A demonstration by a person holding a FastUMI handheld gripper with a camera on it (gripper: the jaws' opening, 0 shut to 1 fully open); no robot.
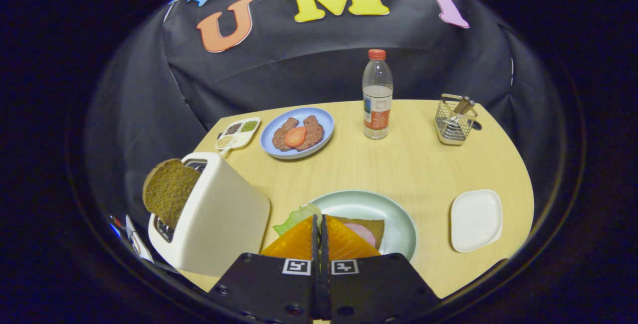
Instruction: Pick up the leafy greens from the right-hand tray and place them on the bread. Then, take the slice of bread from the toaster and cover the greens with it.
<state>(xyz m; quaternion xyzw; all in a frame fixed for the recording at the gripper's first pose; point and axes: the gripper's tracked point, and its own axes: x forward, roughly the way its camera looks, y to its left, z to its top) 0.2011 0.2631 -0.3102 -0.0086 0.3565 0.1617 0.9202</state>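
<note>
My gripper (319, 220) hangs just above the pale green plate (394, 214), its fingers pressed together with only a thin slit between them. A light green leaf of the leafy greens (294, 217) sticks out from the fingertips to the left, pinched between them. Just beyond the fingers, a brown bread slice (375, 227) with a pink round of ham (363, 233) lies on that plate, partly hidden by the fingers. Left of the fingers stands a white toaster (219, 214). A dark brown bread slice (169, 192) pokes out of its slot. The white right-hand tray (476, 220) holds nothing.
At the back of the wooden table (398, 164) are a blue plate (279, 152) with meat patties and a tomato slice, a small seasoning tray (238, 133), a clear bottle (377, 97) with a red cap, and a wire caddy (453, 124) with utensils.
</note>
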